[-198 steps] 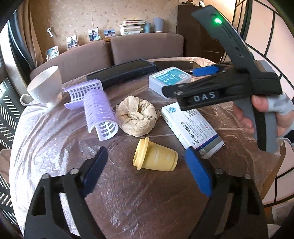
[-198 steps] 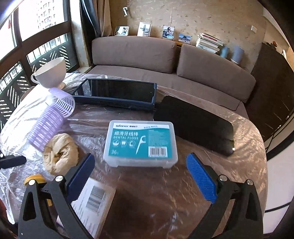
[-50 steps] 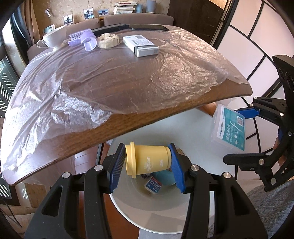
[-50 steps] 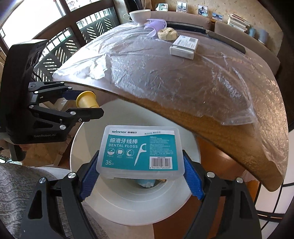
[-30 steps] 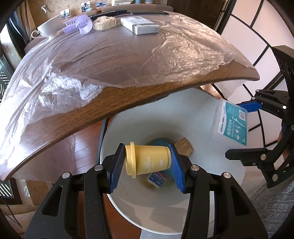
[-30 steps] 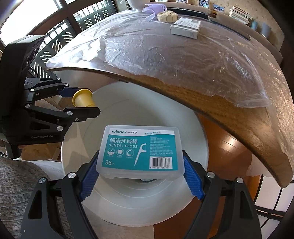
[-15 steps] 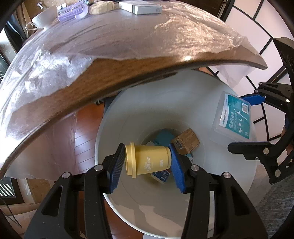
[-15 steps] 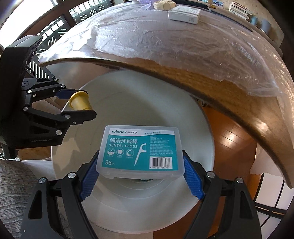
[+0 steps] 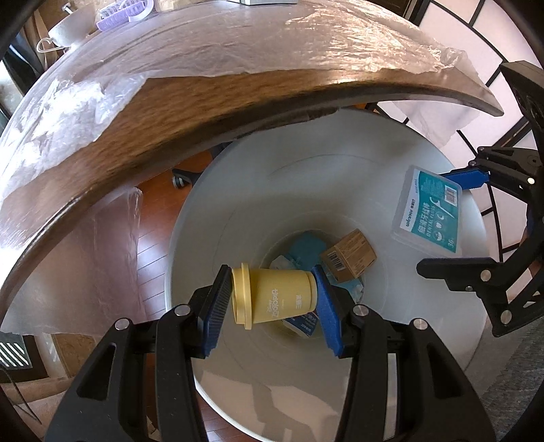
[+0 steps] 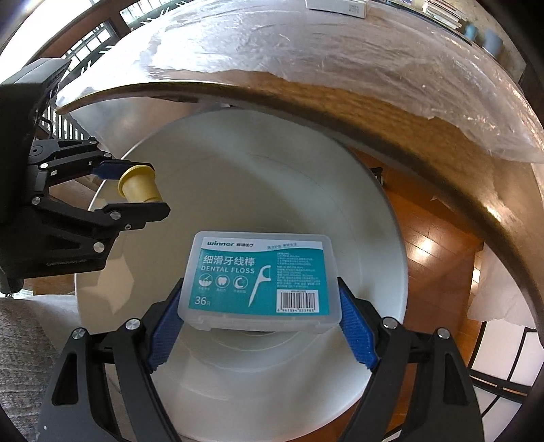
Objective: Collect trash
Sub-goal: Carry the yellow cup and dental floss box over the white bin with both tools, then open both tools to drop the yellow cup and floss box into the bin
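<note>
Hovering over a white waste bin (image 9: 217,217) that stands on the wood floor beside a plastic-covered wooden table (image 9: 190,102), both handheld grippers now point steeply down into its mouth. The left gripper (image 9: 273,299) pinches a small yellow cup (image 9: 275,295) lying sideways, one blue pad on its lidded rim end and the other on its base. The right gripper (image 10: 260,306) clamps a clear dental floss box (image 10: 260,278) with a teal label, its pads pressing the two short ends. Compared with a second ago, both tools have sunk lower: the bin fills far more of each view, the table edge has slid up toward the top of the frame, and the bin's contents are plainer, among them a brown cardboard box (image 9: 350,255) and blue packaging (image 9: 306,244) at the bottom. Neither grip has loosened in that time; cup and floss box sit exactly as before between the pads. Both items now hang directly above the opening, so the carry looks finished, and the likely next step is letting them drop. More objects, including a white cup (image 9: 64,30) and purple hair rollers (image 9: 122,15), remain on the far tabletop, so collecting probably continues.
</note>
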`<move>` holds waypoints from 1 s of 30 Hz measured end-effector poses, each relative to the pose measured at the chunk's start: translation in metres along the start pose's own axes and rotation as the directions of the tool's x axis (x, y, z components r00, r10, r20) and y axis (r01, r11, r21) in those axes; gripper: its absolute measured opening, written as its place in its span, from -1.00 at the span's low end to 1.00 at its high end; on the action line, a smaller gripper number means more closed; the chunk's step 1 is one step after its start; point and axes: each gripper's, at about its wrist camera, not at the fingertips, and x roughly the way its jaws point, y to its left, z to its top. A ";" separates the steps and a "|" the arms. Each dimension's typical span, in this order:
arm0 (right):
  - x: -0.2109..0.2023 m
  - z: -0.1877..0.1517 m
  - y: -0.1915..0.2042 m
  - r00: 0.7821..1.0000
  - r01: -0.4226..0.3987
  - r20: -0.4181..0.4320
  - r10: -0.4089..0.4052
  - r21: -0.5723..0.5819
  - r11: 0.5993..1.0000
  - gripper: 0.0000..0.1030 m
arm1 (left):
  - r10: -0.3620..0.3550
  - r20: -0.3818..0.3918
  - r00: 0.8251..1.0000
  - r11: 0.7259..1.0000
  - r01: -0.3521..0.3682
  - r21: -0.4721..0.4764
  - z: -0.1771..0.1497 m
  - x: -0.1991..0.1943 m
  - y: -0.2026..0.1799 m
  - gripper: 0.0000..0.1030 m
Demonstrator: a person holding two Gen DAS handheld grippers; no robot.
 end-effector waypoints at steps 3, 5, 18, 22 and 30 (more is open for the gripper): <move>0.001 0.001 0.000 1.000 0.003 -0.001 -0.003 0.008 1.000 0.56 | -0.001 -0.001 1.000 1.000 0.001 0.004 0.002 0.003 0.002 -0.04; 0.000 0.001 -0.001 1.000 0.004 -0.002 -0.004 0.010 1.000 0.56 | -0.002 -0.002 1.000 1.000 0.002 0.007 0.002 0.005 0.002 -0.04; 0.007 0.003 -0.002 1.000 0.012 -0.010 -0.011 0.019 1.000 0.56 | 0.000 -0.013 1.000 1.000 0.000 0.025 0.006 0.015 -0.002 -0.04; 0.011 0.004 -0.003 1.000 0.011 -0.013 -0.011 0.023 1.000 0.56 | 0.008 -0.015 1.000 0.999 -0.007 0.034 0.007 0.018 -0.004 -0.04; 0.008 0.003 -0.002 1.000 0.015 -0.012 -0.015 0.030 0.999 0.57 | -0.014 -0.033 0.999 0.999 0.015 0.038 0.008 0.022 -0.004 0.16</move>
